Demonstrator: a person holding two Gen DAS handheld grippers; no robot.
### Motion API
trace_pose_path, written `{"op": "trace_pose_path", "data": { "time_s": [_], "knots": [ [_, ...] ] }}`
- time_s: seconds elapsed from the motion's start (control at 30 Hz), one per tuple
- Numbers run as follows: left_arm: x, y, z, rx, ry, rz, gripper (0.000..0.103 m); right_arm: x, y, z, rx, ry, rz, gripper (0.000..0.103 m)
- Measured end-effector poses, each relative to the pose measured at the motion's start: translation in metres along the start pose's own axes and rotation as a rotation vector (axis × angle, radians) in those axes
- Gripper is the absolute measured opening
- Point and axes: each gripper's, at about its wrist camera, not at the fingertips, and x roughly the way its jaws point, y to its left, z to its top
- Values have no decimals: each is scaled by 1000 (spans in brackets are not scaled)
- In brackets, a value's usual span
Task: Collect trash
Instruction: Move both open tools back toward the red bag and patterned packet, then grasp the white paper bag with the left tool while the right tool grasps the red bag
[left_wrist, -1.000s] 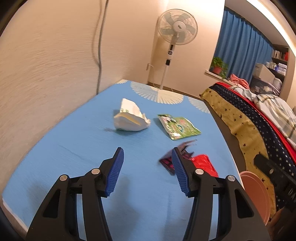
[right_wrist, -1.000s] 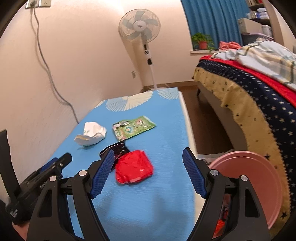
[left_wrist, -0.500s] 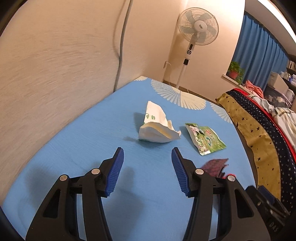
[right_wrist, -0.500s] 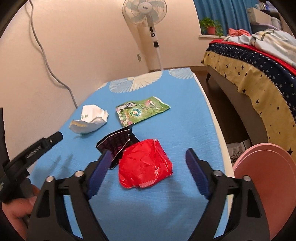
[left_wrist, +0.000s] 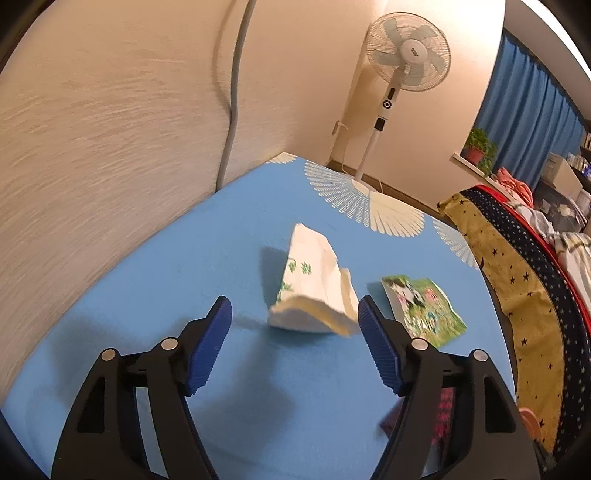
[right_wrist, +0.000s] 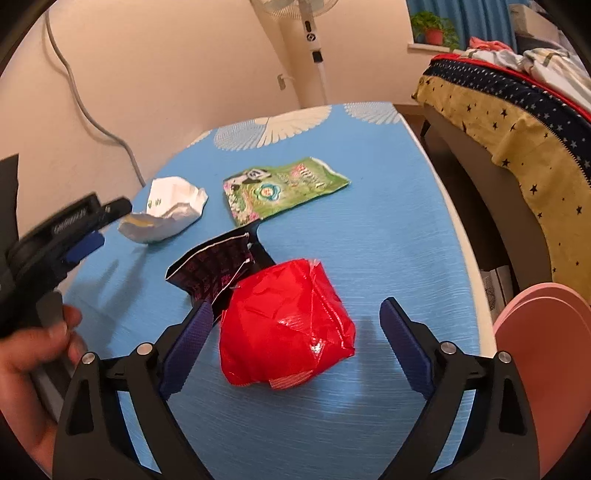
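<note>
On the blue counter (right_wrist: 388, 229) all four pieces of trash lie loose, so by the look of it the collecting has barely begun. A crumpled white wrapper (left_wrist: 314, 291) sits nearest the wall, a flat green packet (right_wrist: 284, 188) lies further along, a dark torn packet (right_wrist: 218, 269) lies in the middle, and a red plastic bag (right_wrist: 284, 325) touches that dark packet's near edge. A pink bin (right_wrist: 543, 373) shows at the counter's right side, likely where everything is meant to go; nothing can be seen inside it from here.

The left gripper (left_wrist: 293, 343) is spread wide and holds nothing, its pads lined up either side of the white wrapper's near end without visibly touching it. The right gripper (right_wrist: 295, 350) is also spread wide and empty, framing the red bag between its fingers, with the left finger close to the dark packet.
</note>
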Motion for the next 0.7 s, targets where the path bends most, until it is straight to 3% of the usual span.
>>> {"op": "trace_pose_path", "data": {
  "time_s": [0.1, 0.27, 0.37, 0.47, 0.53, 0.7],
  "knots": [
    [15, -2, 0, -22, 64, -41, 70, 4, 0, 1, 1, 20, -6, 90],
    [28, -2, -7, -29, 121, -36, 70, 7, 0, 0, 0, 40, -5, 87],
    [27, 0, -9, -49, 137, -41, 56, 8, -1, -1, -1, 50, 3, 76],
    [23, 1, -10, -54, 135, -61, 40, 7, -1, -2, -4, 52, 2, 76],
    [21, 3, -12, -50, 134, -66, 15, 5, 0, -3, -6, 46, 0, 75],
    [9, -1, -14, -17, 112, -71, 5, -4, -1, -6, -5, 16, -9, 74]
  ]
}}
